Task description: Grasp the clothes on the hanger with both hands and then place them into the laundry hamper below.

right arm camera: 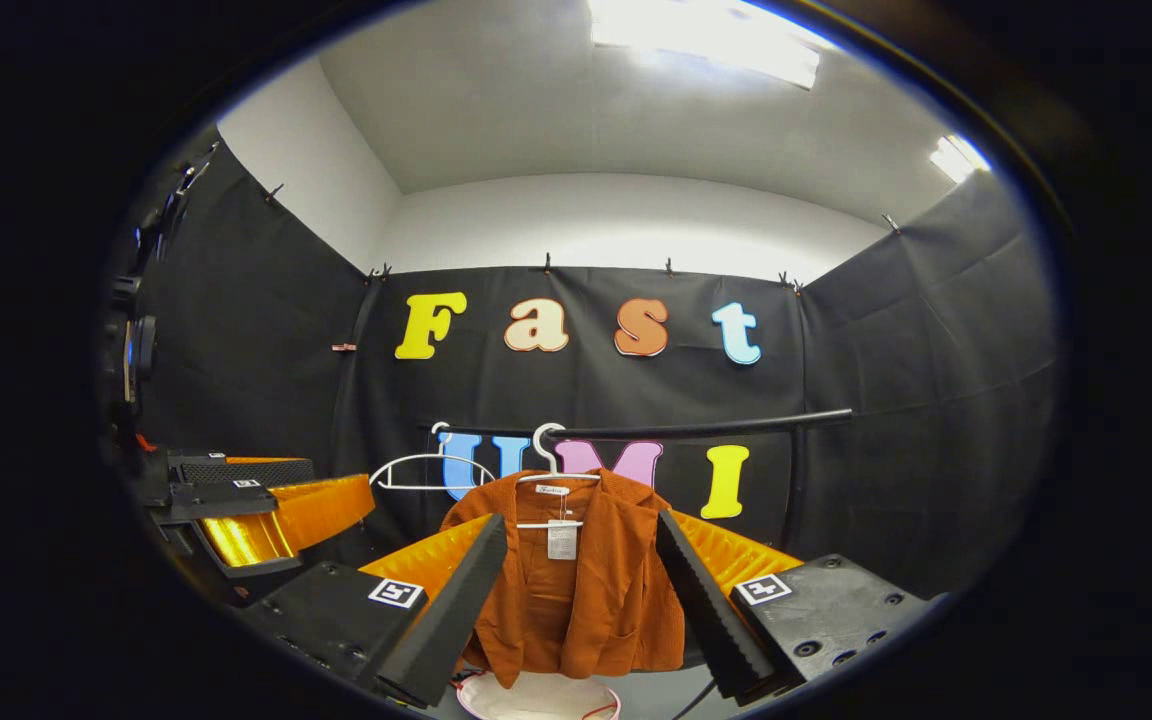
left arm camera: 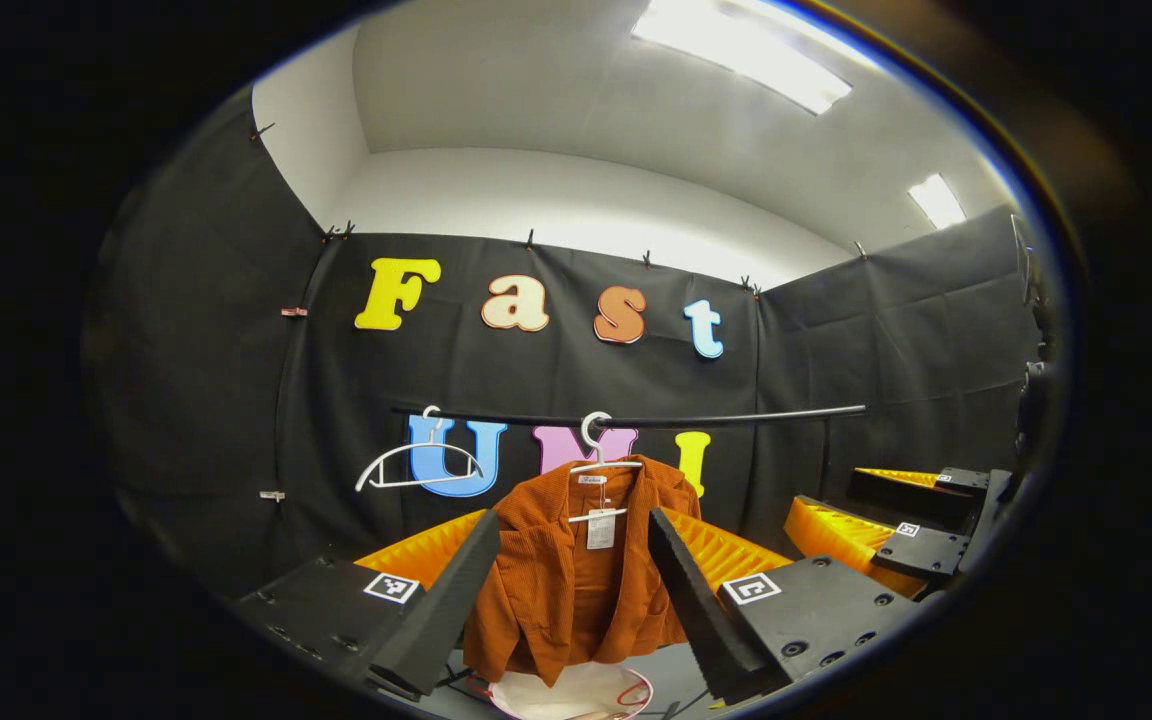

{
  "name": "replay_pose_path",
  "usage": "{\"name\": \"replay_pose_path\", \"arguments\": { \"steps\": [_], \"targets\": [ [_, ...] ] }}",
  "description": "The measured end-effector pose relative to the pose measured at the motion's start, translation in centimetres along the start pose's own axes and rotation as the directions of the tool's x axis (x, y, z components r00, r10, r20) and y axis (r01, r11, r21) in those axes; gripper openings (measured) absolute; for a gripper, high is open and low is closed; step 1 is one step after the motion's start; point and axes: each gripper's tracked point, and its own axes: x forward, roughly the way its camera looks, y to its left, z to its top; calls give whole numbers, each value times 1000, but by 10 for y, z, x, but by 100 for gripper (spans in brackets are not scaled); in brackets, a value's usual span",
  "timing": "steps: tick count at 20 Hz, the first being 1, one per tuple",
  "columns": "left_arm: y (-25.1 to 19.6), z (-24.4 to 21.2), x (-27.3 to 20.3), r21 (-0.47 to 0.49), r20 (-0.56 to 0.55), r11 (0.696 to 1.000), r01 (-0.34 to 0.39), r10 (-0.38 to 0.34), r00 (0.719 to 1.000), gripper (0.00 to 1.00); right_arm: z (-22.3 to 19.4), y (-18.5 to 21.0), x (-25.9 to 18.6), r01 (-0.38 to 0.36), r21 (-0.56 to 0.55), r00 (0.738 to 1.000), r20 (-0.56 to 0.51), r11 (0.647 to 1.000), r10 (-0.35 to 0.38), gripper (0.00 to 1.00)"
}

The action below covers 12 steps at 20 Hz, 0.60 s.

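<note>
A rust-orange jacket (left arm camera: 576, 580) hangs on a white hanger (left arm camera: 598, 455) from a black rail (left arm camera: 736, 417). Below it shows the white rim of the laundry hamper (left arm camera: 576, 695). My left gripper (left arm camera: 576, 600) is open, short of the jacket, which shows between its fingers. In the right gripper view the same jacket (right arm camera: 576, 595) hangs on its hanger (right arm camera: 548, 470) above the hamper (right arm camera: 536, 698). My right gripper (right arm camera: 581, 600) is open too, its fingers apart from the cloth. The right gripper (left arm camera: 921, 525) shows at the right of the left gripper view; the left gripper (right arm camera: 236, 510) shows at the left of the right gripper view.
An empty white hanger (left arm camera: 421, 465) hangs on the rail to the left of the jacket, also seen as the empty hanger (right arm camera: 426, 470) in the right gripper view. The rail's black post (right arm camera: 794, 495) stands at the right. Black cloth walls close in the booth.
</note>
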Motion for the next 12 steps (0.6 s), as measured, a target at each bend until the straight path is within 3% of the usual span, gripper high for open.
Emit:
{"name": "replay_pose_path", "arguments": {
  "steps": [12],
  "targets": [
    [11,-9,3,-7,-25,999,46,-46,999,94,-8,10,3,43,-10,999,-21,999,-43,97]
  ]
}}
